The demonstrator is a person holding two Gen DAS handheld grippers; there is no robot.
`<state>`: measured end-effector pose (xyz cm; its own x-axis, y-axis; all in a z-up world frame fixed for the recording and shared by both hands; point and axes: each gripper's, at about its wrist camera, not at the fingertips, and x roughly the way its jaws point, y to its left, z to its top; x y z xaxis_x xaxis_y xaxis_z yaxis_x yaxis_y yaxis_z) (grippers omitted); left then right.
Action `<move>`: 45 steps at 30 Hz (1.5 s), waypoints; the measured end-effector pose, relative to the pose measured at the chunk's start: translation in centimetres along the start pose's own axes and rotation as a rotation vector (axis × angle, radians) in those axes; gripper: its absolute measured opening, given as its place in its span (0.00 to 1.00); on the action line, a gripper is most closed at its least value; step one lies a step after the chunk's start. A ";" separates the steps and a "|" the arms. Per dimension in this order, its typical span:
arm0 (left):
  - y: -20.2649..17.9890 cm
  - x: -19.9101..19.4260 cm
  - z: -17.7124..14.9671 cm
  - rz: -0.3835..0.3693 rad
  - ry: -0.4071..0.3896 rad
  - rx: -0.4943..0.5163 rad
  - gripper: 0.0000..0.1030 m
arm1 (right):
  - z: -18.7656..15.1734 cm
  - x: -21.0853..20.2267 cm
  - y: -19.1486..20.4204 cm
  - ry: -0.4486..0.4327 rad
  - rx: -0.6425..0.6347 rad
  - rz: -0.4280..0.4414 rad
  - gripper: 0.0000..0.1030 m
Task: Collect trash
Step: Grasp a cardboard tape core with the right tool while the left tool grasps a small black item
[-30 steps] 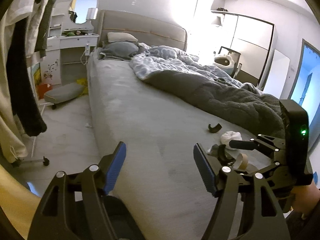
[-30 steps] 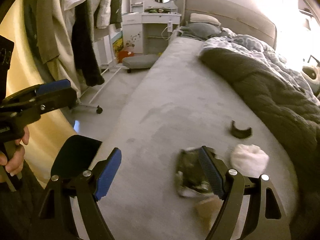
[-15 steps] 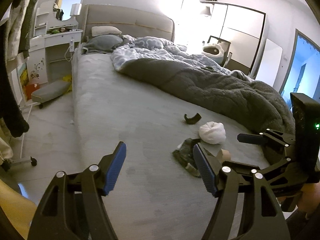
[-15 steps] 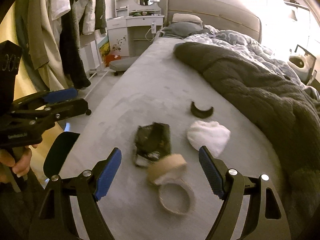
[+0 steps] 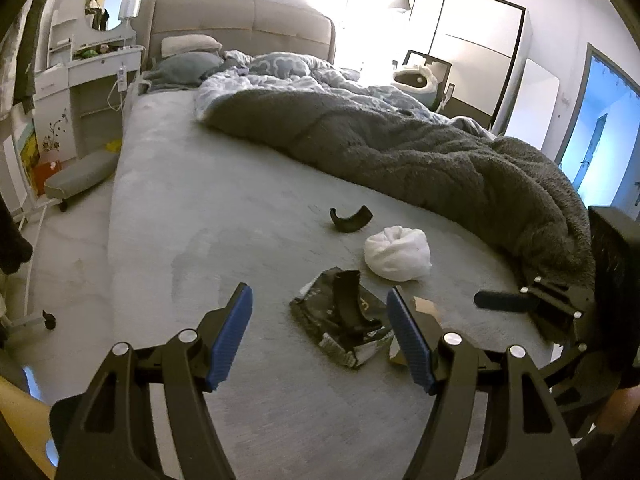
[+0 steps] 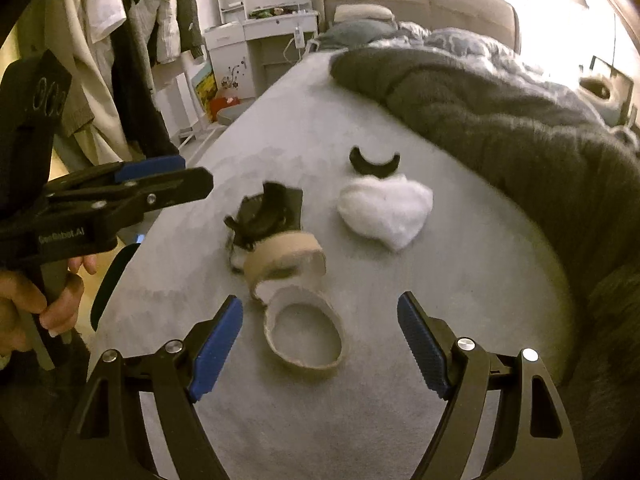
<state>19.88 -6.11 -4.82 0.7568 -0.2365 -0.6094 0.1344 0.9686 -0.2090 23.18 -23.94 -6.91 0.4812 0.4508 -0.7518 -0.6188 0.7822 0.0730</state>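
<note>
so you've got both claws hanging over the near end of the bed [image 5: 168, 208] and neither one has anything in it. your left gripper [image 5: 318, 334] has its blue pads spread wide with only bare grey sheet between them, and the crumpled dark wrapper [image 5: 340, 320] sits just inside its right pad, not touched. your right gripper [image 6: 320, 344] is just as wide open, and the cardboard tape ring [image 6: 306, 336] lies flat on the sheet in the gap between its pads, closer to the left one, with no pad on it. just beyond that ring there's a second tan cardboard ring [image 6: 282, 258], torn and tipped up on edge, touching the near edge of the dark wrapper as far as i can make out, the right wrist view is a bit smeared there. to the right of the wrapper is a white wad of tissue [image 6: 386, 210], and just past that a small black curved scrap [image 6: 374, 162], the farthest of the lot. all of this trash sits in one loose cluster on the bare part of the mattress, with the bunched grey blanket [image 5: 420, 152] running along the right side. in the right wrist view your left hand [image 6: 36, 308] shows at the left edge wrapped round its gripper handle. past the bed on the left there's a white dresser [image 5: 92, 76] and clothes hanging on a rack [image 6: 132, 40].
</note>
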 end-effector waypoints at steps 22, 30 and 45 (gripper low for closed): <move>-2.8 4.0 -0.5 0.036 0.068 -0.003 0.53 | -1.6 -0.2 -0.6 0.053 -0.025 -0.033 0.43; -3.2 5.0 -0.4 0.076 0.074 -0.010 0.36 | -1.8 -1.4 -1.7 0.027 0.000 -0.034 0.43; -2.9 6.0 -0.1 0.080 0.075 -0.034 0.33 | -1.9 -1.8 -1.9 0.016 0.003 -0.019 0.43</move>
<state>23.92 -10.39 -7.96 0.7143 -0.1647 -0.6801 0.0528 0.9818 -0.1824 22.30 -27.05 -6.95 0.4826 0.4293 -0.7634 -0.6079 0.7917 0.0609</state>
